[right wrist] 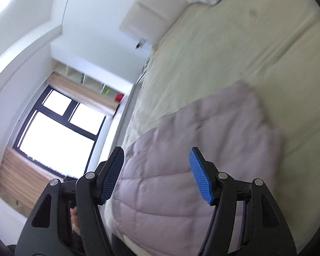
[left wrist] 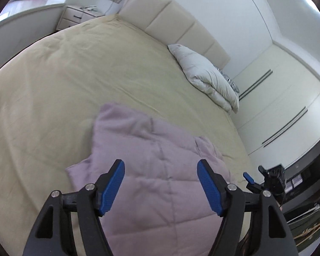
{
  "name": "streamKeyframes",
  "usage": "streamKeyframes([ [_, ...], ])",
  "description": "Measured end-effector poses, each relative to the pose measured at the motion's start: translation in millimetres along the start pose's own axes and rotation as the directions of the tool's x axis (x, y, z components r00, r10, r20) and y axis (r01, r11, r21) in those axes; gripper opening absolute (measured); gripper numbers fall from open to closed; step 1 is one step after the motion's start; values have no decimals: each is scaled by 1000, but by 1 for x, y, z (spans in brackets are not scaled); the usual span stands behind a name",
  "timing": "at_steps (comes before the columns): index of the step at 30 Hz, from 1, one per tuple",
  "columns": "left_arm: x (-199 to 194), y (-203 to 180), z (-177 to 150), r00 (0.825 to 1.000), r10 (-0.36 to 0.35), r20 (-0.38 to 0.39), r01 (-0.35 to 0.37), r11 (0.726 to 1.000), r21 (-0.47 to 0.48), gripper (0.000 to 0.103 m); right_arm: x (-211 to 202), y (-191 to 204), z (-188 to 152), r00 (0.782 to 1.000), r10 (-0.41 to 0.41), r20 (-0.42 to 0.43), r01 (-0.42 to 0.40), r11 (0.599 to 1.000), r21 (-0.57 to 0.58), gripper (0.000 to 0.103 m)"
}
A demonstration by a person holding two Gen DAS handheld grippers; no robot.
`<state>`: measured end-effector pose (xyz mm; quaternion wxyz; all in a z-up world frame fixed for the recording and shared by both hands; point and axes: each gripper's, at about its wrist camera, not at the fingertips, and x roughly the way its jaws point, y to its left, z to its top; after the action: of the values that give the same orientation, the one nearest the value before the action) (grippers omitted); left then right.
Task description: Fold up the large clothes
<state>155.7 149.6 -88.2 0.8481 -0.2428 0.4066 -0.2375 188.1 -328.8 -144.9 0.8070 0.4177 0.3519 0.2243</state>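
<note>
A pale lilac quilted garment [left wrist: 151,170] lies folded on the cream bedspread [left wrist: 74,81] near the bed's front edge. My left gripper [left wrist: 161,186] hovers above it, blue pads apart, nothing between them. In the right wrist view the same lilac garment [right wrist: 192,160] lies below my right gripper [right wrist: 156,176], which is also open and empty above the cloth. The right gripper [left wrist: 250,178] shows at the lower right of the left wrist view, beside the garment's right edge.
A white folded duvet [left wrist: 209,76] lies at the bed's far right by the padded headboard [left wrist: 170,19]. A bedside drawer unit [left wrist: 76,13] stands at the far left. Wardrobe doors [left wrist: 288,98] line the right wall. A window [right wrist: 59,132] is left of the bed.
</note>
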Motion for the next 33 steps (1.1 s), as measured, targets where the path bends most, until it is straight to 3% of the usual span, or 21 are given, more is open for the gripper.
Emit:
streamKeyframes([
  [2, 44, -21, 3, 999, 4, -51, -4, 1000, 12, 73, 57, 17, -5, 994, 51, -98, -53, 999, -14, 63],
  [5, 98, -39, 6, 989, 65, -130, -57, 996, 61, 71, 124, 24, -11, 984, -19, -175, 19, 1000, 2, 63],
  [7, 110, -38, 9, 986, 102, -131, -92, 993, 77, 70, 150, 24, -5, 984, -45, -170, 48, 999, 13, 62],
  [9, 112, -31, 13, 988, 85, -128, -78, 995, 55, 67, 151, 19, 4, 989, -43, -143, 49, 998, 39, 62],
  [14, 97, -9, 5, 994, -11, -113, 14, 1000, 25, 60, 113, -20, 31, 997, -81, -22, 82, 992, 99, 62],
  [18, 78, 0, -4, 996, 10, -84, -7, 999, 32, 60, 54, -70, 34, 991, -81, 108, 58, 978, 200, 62],
  [22, 45, 4, -18, 997, 73, -37, -71, 996, 45, 61, 3, -80, 25, 967, -175, 185, 140, 972, 191, 63],
  [24, 22, 2, -26, 993, 119, 19, -120, 992, 49, 76, -20, -81, 16, 949, -237, 209, 201, 963, 178, 63],
  [26, 2, -8, -35, 976, 202, 87, -208, 976, 70, 86, -41, -70, 0, 926, -282, 253, 255, 958, 133, 63],
  [29, -25, -32, -53, 928, 312, 206, -338, 936, 103, 94, -61, -35, -28, 880, -355, 314, 370, 929, 14, 64],
  [31, -38, -58, -67, 897, 336, 288, -391, 906, 160, 103, -80, -11, -53, 846, -402, 350, 458, 885, -89, 73],
  [33, -48, -84, -82, 853, 377, 361, -470, 856, 215, 103, -83, 22, -72, 807, -427, 409, 530, 828, -183, 78],
])
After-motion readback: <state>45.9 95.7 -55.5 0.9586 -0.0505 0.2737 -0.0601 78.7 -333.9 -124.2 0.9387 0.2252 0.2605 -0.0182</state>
